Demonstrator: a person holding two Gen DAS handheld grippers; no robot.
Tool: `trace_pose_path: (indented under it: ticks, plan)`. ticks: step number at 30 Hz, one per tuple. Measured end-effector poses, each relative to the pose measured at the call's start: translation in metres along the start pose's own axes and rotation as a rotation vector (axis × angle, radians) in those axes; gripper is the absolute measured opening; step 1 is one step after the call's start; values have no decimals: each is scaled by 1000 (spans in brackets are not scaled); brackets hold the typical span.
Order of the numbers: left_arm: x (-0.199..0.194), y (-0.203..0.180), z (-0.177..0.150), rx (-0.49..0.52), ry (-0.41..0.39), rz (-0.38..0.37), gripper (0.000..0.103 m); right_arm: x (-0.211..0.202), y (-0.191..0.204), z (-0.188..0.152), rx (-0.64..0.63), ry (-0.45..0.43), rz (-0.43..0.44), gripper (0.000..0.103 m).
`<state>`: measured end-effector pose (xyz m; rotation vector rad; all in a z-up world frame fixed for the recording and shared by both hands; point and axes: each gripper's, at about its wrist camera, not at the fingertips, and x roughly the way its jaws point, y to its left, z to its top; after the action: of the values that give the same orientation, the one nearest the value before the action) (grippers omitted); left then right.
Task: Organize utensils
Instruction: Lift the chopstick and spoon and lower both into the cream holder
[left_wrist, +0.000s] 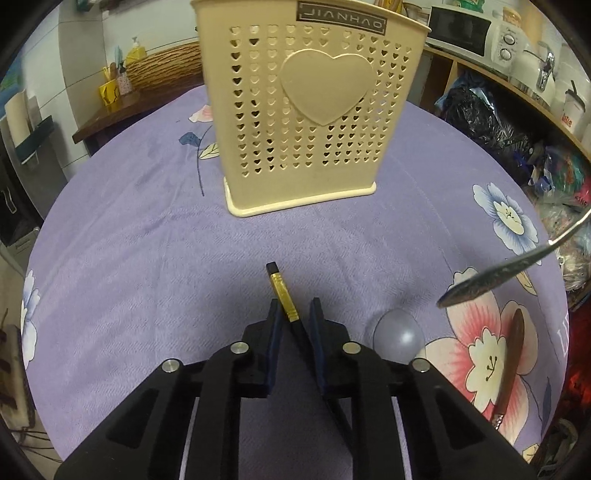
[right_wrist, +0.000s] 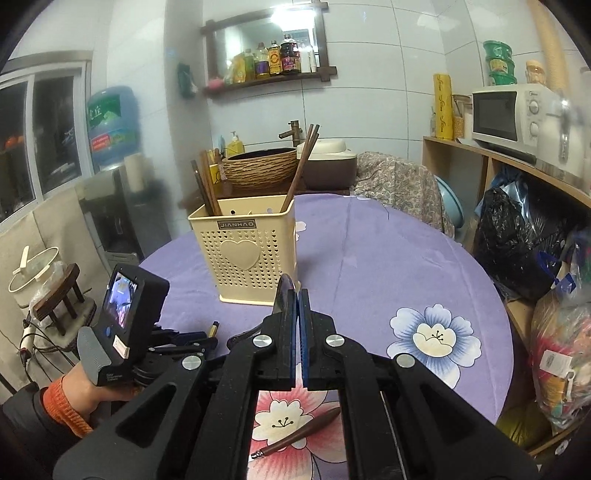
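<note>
Left tongs pinch a thin black chopstick with a gold band at lower centre of the left view, low over the table; right tongs are clamped on a metal spoon, lifted at right edge of the left view. Both items look stiff, light and slick, so likely to pivot unless gripped mid-shaft. The cream holder stands upright at centre with chopsticks already in, top open; a brown-handled utensil lies on the table at lower centre of the right view, open cloth around.
</note>
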<state>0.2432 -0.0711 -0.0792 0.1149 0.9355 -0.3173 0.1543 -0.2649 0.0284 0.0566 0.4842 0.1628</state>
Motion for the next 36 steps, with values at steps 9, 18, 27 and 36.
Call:
trace_pose_path:
  ticks: [9,18,27,36]
  plan:
    - [5,-8,6,13,0,3,11,4,-1,0,-30,11,-9,2]
    - [-17,-4,13,-10,-69,-47,8,5,-3,3,-57,22,-18,2]
    - [-107,19,22,-53,-276,-124,8,7,1,5,-55,35,16,2]
    - [-154,33,25,-59,-388,-118,8,4,10,11,-82,28,58,2]
